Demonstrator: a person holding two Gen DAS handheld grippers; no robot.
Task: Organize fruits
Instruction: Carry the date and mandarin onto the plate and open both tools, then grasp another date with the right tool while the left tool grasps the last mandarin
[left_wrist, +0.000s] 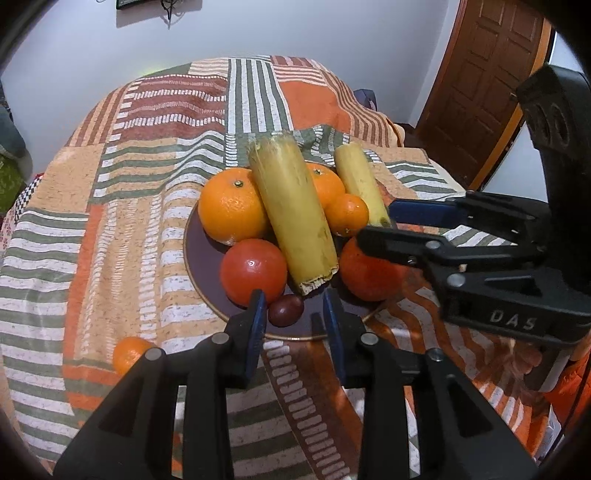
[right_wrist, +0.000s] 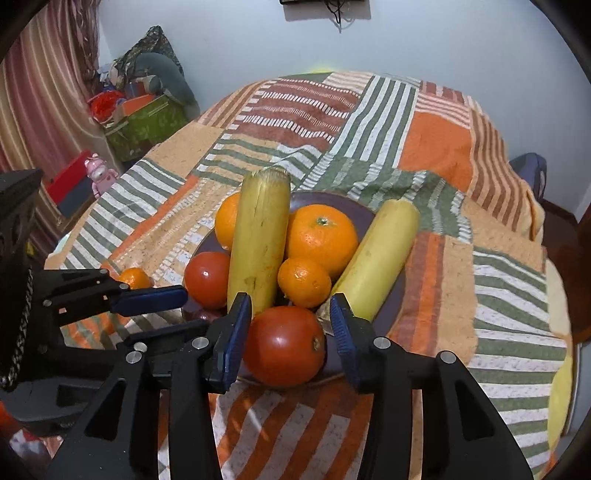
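A dark purple plate (left_wrist: 201, 258) on the patterned cloth holds two cut bananas (left_wrist: 291, 214), oranges (left_wrist: 231, 205), a small mandarin (left_wrist: 346, 215), two tomatoes (left_wrist: 253, 271) and a dark grape (left_wrist: 285, 309). My left gripper (left_wrist: 295, 310) is open, its tips on either side of the grape at the plate's near rim. My right gripper (right_wrist: 291, 328) is open around the near tomato (right_wrist: 284, 347); the tomato sits on the plate (right_wrist: 391, 306). It also shows in the left wrist view (left_wrist: 376, 221). A loose mandarin (left_wrist: 129, 354) lies on the cloth left of the plate.
The round table is covered by a striped orange, green and white cloth (left_wrist: 110, 221). A wooden door (left_wrist: 491, 81) stands at the back right. Boxes and clutter (right_wrist: 144, 118) sit by a curtain at the back left.
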